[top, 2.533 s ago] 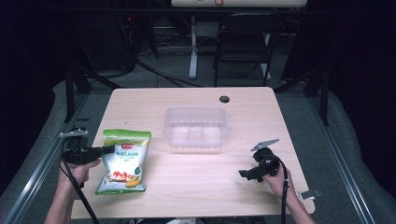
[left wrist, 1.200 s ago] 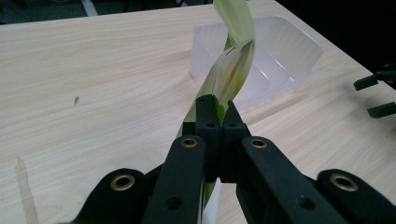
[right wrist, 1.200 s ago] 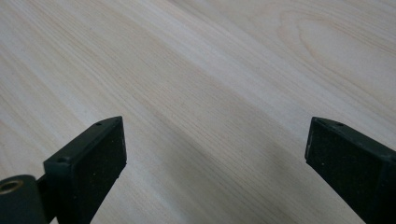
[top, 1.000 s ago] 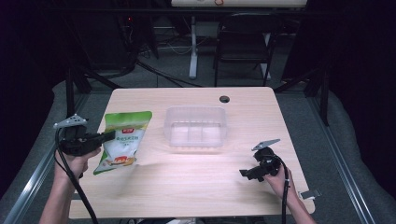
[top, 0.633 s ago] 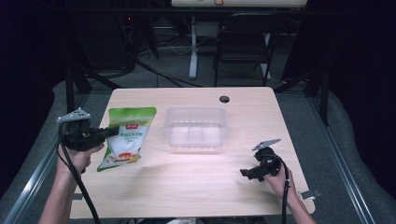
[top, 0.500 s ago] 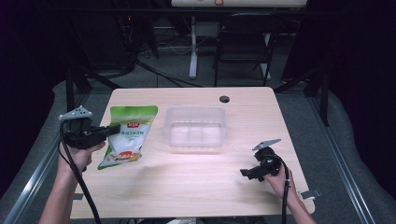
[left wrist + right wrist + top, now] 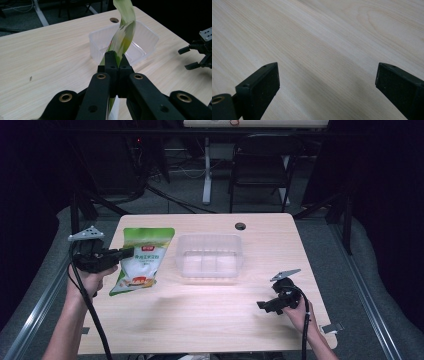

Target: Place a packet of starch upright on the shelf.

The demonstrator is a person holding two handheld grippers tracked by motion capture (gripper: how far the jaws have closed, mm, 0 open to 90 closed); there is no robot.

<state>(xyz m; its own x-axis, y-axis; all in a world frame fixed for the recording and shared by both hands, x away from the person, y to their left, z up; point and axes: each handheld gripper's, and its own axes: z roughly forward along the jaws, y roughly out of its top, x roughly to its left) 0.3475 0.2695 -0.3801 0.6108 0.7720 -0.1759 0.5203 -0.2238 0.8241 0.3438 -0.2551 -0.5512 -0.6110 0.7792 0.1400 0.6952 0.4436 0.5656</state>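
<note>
Two black two-jaw grippers work at one pale wooden table (image 7: 210,320) with a fine straight grain and rounded corners. Nearest the person, the right gripper (image 7: 266,306) rests low at the table's near right, its jaws spread wide with nothing between them; in the right gripper view the two flat, matt black pads (image 7: 263,87) stand far apart over bare wood. A grey three-cornered plate sits on top of it, and one black cable trails back along the forearm.

One left gripper (image 7: 124,253) (also topped by a grey plate) is held at the table's left edge, its jaws clenched on the side seam of one green and white glossy plastic snack bag (image 7: 142,261). The bag is lifted off the table and hangs tilted, its printed face showing red and orange at the lower end. In the left gripper view the thin film (image 7: 123,32) rises twisted and edge-on from between the closed jaws.

One clear rectangular plastic container (image 7: 210,256), shallow, thin-walled, with rounded corners and a ribbed floor, stands just beside the bag at the table's middle. One small round dark hole (image 7: 240,226) lies beyond it near the far edge. One black folding chair (image 7: 260,165) stands behind the table.
</note>
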